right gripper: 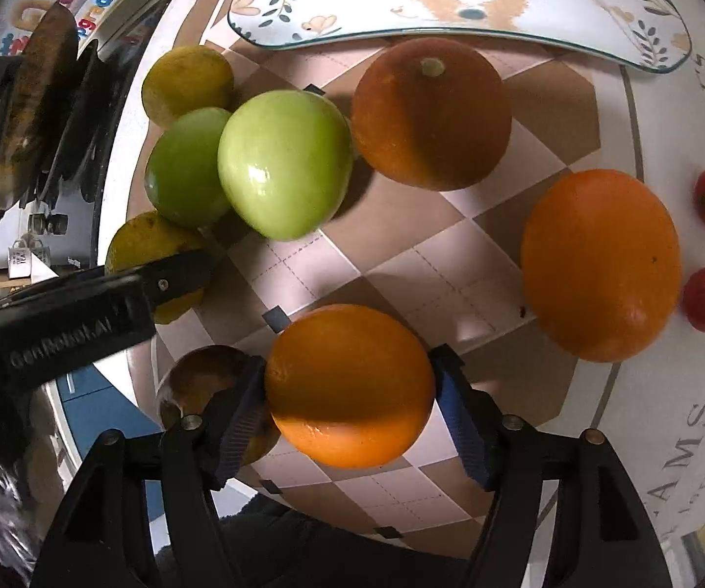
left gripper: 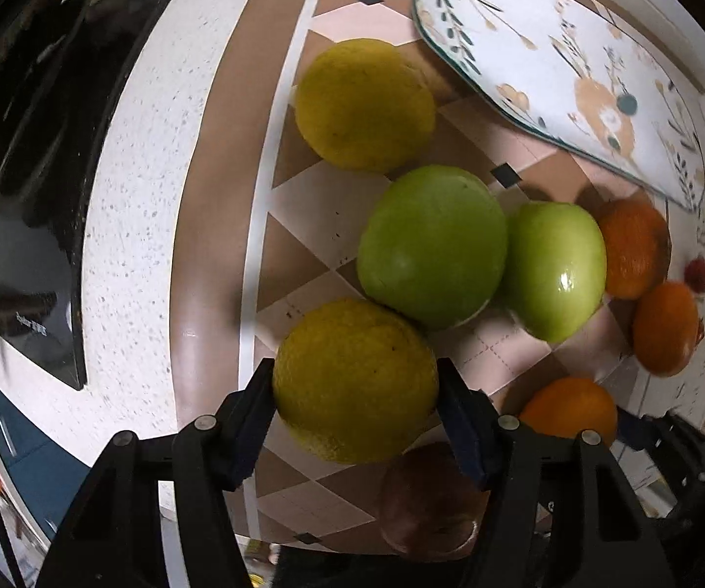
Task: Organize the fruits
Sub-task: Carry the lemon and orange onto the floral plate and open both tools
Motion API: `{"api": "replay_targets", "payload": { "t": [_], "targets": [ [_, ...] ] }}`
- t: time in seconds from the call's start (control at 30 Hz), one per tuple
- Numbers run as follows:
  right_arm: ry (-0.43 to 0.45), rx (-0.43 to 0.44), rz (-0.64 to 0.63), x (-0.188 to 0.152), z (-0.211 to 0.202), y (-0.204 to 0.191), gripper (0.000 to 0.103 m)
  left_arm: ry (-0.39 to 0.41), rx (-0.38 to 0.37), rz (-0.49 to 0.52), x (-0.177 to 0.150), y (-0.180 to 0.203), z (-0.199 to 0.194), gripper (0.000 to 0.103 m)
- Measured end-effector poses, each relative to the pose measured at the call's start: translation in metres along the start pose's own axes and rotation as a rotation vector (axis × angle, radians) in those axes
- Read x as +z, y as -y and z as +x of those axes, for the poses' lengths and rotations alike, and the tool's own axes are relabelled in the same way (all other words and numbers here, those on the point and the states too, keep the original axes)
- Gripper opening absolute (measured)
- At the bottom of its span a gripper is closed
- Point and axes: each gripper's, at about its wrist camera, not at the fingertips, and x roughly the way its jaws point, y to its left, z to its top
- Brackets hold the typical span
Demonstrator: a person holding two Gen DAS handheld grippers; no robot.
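A: Item one, left hand-held gripper (left gripper: 355,382): pointed straight down, jaws half closed; a yellow citrus (left gripper: 355,377) is clamped between the pads.

B: Citrus noted as dull yellow, pitted, at the patterned mat's (left gripper: 303,206) edge on the tabletop (left gripper: 127,186), touching a green apple (left gripper: 431,245).

A: Item two, right hand-held gripper (right gripper: 350,387): tilted steeply down, jaws half closed on an orange (right gripper: 350,384).

B: Orange listed as bright, glossy, on the mat beside a brown fruit (right gripper: 200,382).
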Motion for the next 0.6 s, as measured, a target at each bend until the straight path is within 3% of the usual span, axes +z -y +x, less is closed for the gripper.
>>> {"api": "replay_targets", "payload": {
  "t": [0.2,0.37,0.5,0.6],
  "targets": [
    [0.020,-0.022,-0.012,-0.015,-0.007,-0.015,0.068,0.032,-0.007,0.011,-0.016,-0.004,-0.030,0.060],
    [0.080,0.093,0.050,-0.008,-0.053,-0.001,0.067,0.088,-0.084,0.008,-0.021,-0.010,-0.091,0.060],
    [0.207,0.151,0.103,0.019,-0.112,0.022,0.067,0.152,-0.169,-0.009,0.016,0.000,-0.127,0.061],
    [0.269,0.111,0.091,0.058,-0.135,0.039,0.067,0.160,-0.219,-0.012,0.068,0.013,-0.122,0.061]
  ]
}}
